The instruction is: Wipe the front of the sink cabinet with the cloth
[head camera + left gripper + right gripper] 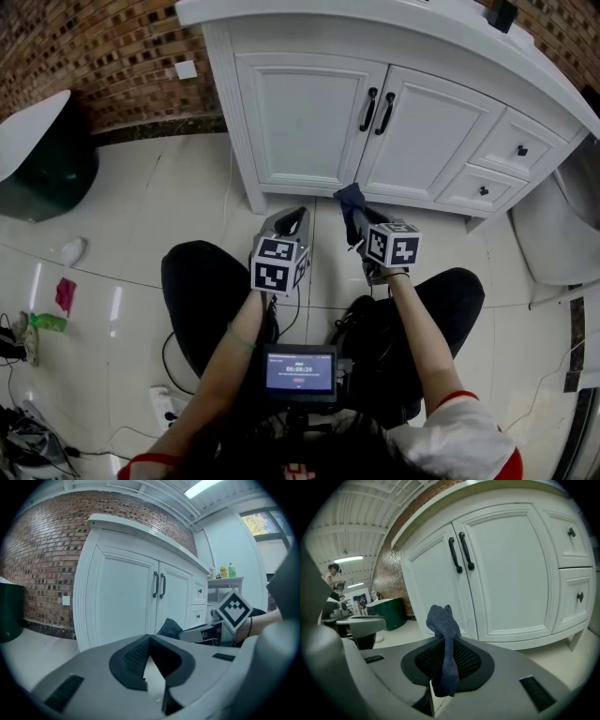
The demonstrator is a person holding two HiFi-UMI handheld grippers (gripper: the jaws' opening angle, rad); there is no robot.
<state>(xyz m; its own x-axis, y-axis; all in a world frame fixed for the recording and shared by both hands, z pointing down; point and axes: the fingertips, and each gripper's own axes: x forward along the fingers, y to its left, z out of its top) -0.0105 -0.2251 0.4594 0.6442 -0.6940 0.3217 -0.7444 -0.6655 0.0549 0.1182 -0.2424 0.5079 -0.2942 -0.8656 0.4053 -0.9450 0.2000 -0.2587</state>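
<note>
The right gripper (447, 665) has its grey jaws pressed together on the cloth (443, 620). The cloth is a dark blue, finely woven strip that stands up crumpled above the ribbed black pads and hangs a little below them. Straight ahead of the jaw tips, near the cloth, is the sink cabinet (511, 573). It is smooth and white, with a curved front and two recessed-panel doors. Slim black bar handles (461, 552) sit above the cloth. To this gripper's right are two drawers with small black knobs (580, 596).

The left gripper (150, 653) sits just beside the right one, on its left. Its jaws are closed tip to tip with nothing between them, and it points at the left door. Beneath both grippers lies a glossy pale tile floor (141, 216). Well off to the left gripper's left, a rounded dark green container (47, 173) with a white top stands against a mottled brick wall (103, 56).
</note>
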